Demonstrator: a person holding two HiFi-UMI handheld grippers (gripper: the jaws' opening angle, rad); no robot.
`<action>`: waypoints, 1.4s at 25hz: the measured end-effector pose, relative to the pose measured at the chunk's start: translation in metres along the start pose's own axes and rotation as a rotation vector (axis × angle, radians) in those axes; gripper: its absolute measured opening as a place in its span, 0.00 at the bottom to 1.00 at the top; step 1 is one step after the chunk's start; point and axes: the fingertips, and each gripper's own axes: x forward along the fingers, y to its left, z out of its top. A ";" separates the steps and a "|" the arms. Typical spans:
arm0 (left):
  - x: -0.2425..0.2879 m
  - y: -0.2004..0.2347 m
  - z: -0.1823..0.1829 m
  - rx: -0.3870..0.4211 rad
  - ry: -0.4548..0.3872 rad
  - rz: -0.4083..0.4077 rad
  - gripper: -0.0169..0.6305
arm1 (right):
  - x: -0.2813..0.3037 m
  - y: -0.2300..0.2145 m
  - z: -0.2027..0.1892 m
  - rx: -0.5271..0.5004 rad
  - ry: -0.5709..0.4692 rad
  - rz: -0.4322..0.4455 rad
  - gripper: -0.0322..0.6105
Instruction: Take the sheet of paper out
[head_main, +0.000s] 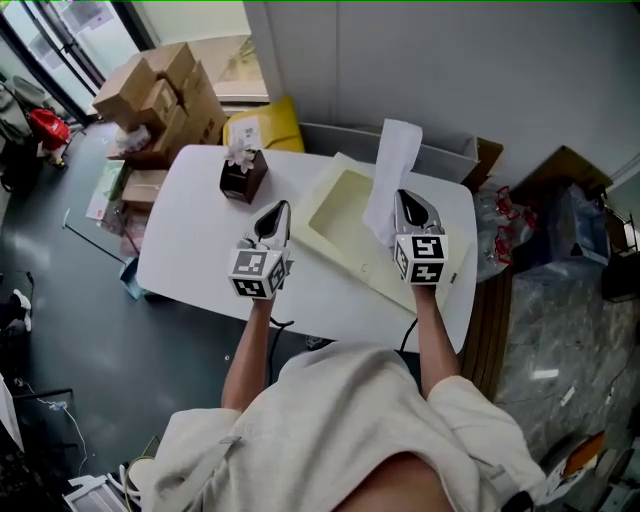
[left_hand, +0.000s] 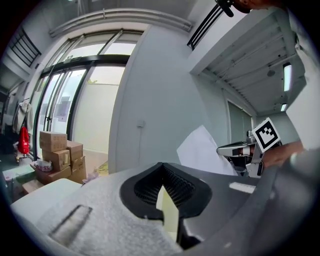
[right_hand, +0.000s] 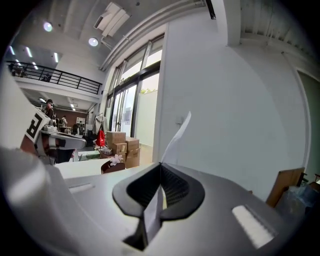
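My right gripper (head_main: 402, 197) is shut on the lower part of a white sheet of paper (head_main: 395, 160). The sheet stands up above a pale yellow folder (head_main: 335, 215) that lies on the white table (head_main: 195, 235). In the right gripper view the sheet (right_hand: 177, 136) rises from between the closed jaws (right_hand: 161, 166). My left gripper (head_main: 283, 208) hovers left of the folder, apart from it. Its jaws (left_hand: 162, 169) meet at the tips with nothing held; a pale yellow sliver shows in the slit behind them. From the left gripper view the sheet (left_hand: 202, 151) and right gripper (left_hand: 223, 149) are at the right.
A brown tissue box (head_main: 243, 176) stands at the table's back left. Behind the table are stacked cardboard boxes (head_main: 165, 95), a yellow bag (head_main: 267, 128) and a grey bin (head_main: 450, 158) against the wall. Clutter and bags lie on the floor at the right (head_main: 560, 215).
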 end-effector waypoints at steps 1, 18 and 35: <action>-0.003 0.003 0.002 0.001 -0.005 0.007 0.02 | 0.001 0.005 0.004 -0.005 -0.006 0.010 0.05; -0.033 0.020 0.011 0.015 -0.025 0.077 0.02 | 0.014 0.048 0.011 -0.049 -0.012 0.110 0.05; -0.031 0.017 0.012 0.017 -0.030 0.080 0.02 | 0.018 0.052 0.007 -0.065 -0.002 0.133 0.05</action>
